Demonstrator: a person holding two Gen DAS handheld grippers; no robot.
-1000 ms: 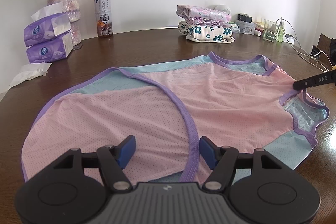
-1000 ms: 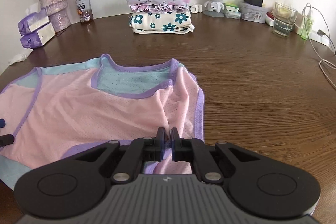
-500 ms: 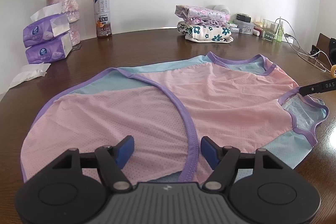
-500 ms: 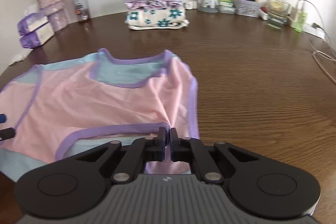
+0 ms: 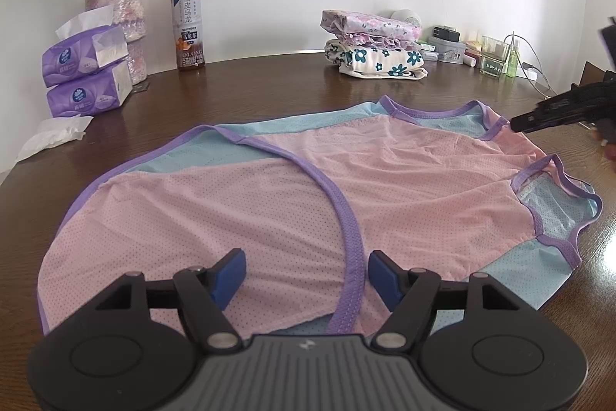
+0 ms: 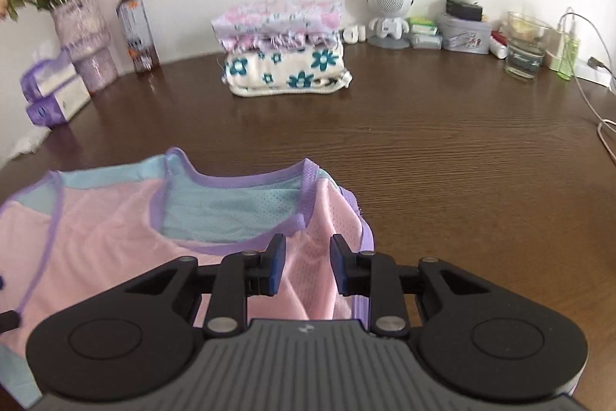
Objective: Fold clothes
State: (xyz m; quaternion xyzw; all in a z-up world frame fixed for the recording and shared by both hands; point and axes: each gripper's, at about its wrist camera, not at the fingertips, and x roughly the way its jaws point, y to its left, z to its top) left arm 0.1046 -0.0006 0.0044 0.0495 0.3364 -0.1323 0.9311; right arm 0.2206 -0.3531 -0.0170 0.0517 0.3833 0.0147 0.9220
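Observation:
A pink mesh sleeveless top (image 5: 385, 187) with purple trim and light blue panels lies spread on the brown wooden table (image 5: 250, 91). One part is folded over it, so a purple edge band (image 5: 346, 230) runs diagonally across the middle. My left gripper (image 5: 306, 276) hovers open over the near hem, its blue pads either side of that band. In the right wrist view my right gripper (image 6: 308, 266) stands open just above the top's (image 6: 115, 218) pink shoulder, beside the neckline (image 6: 238, 214). It holds nothing. In the left wrist view, the right gripper (image 5: 558, 110) shows at the far right edge.
A stack of folded clothes (image 6: 285, 52) sits at the back of the table. A tea bottle (image 5: 187, 26), tissue packs (image 5: 86, 72) and a flower vase (image 5: 119, 6) stand back left. A white speaker figure (image 6: 389, 10), a glass (image 6: 525, 45) and cables (image 6: 593, 103) are back right.
My right gripper has opened and let go of the top's fabric, and it has moved forward toward the neckline. The left gripper has stayed open in almost the same place.

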